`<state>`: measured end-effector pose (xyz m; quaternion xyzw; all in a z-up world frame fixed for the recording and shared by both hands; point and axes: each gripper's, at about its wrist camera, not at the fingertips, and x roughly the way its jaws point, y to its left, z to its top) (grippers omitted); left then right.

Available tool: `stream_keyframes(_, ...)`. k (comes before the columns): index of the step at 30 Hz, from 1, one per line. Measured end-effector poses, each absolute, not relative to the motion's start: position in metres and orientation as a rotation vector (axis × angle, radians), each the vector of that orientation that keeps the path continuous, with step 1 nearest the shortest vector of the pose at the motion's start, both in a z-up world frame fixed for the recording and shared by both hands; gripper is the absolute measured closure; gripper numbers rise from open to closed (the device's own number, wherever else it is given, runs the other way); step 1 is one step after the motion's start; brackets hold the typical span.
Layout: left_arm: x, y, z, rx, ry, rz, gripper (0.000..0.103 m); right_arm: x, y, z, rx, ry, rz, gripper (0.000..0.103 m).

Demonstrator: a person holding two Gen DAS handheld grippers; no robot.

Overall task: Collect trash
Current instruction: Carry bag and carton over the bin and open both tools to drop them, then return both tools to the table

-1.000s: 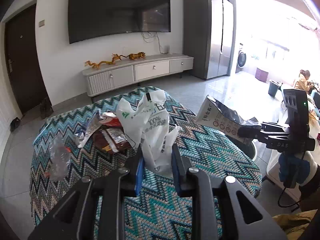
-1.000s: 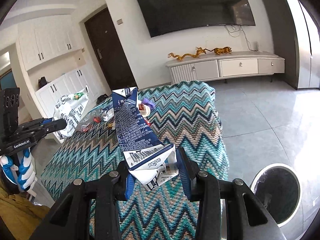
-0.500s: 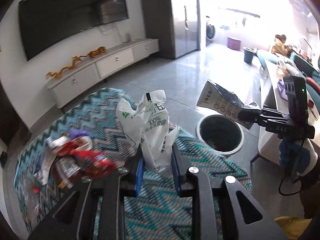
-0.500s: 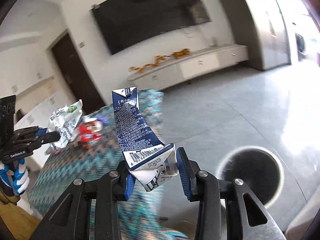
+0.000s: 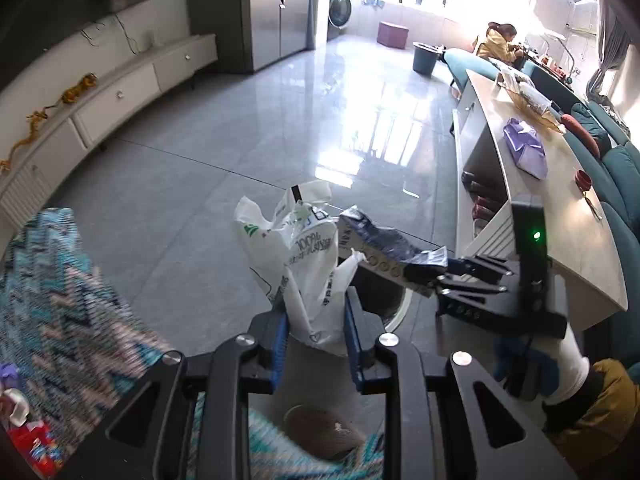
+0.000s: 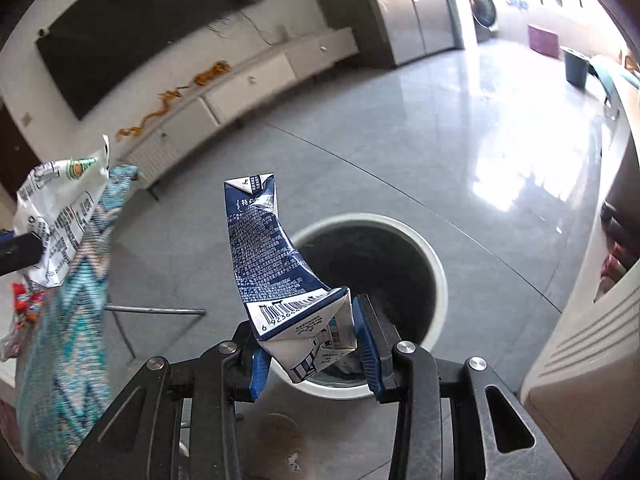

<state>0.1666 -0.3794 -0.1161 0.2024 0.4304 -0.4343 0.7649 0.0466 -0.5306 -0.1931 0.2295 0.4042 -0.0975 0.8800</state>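
My left gripper (image 5: 314, 320) is shut on a crumpled white plastic bag (image 5: 300, 268), held off the table's edge above the floor. My right gripper (image 6: 310, 344) is shut on a flattened dark blue and white milk carton (image 6: 272, 264), held right over the round white trash bin (image 6: 432, 264) with a dark inside. In the left wrist view the right gripper (image 5: 452, 276) and its carton (image 5: 384, 248) are just right of the bag, over the mostly hidden bin (image 5: 400, 312). In the right wrist view the white bag (image 6: 60, 208) shows at the far left.
The zigzag-patterned teal table (image 5: 60, 300) is at the left, with red wrappers (image 5: 28, 440) on it. A low white cabinet (image 5: 500, 224) and a teal sofa (image 5: 624, 184) stand to the right of the bin. A TV console (image 6: 248, 84) lines the far wall.
Both grippers have swung right, off the table and toward the bin. The carton is now over the bin's opening and the bag is close beside it.
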Motion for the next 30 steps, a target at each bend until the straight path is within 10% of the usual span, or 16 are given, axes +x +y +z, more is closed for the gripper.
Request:
stream_keyframes(10, 0.199, -0.447, -0.158, 0.384, 1.038, -0.942, 0.07, 0.08, -0.556, -0.246, 0.499, 0.928, -0.283, 0.066)
stream_keyframes(14, 0.213, -0.449, -0.159, 0.307, 1.069, -0.942, 0.04, 0.082, -0.56, -0.256, 0.505, 0.931, -0.341, 0.035)
stream_keyframes(30, 0.206, -0.387, -0.103, 0.205, 0.922, -0.885, 0.038, 0.062, -0.542, -0.197, 0.448, 0.829, -0.371, 0.03)
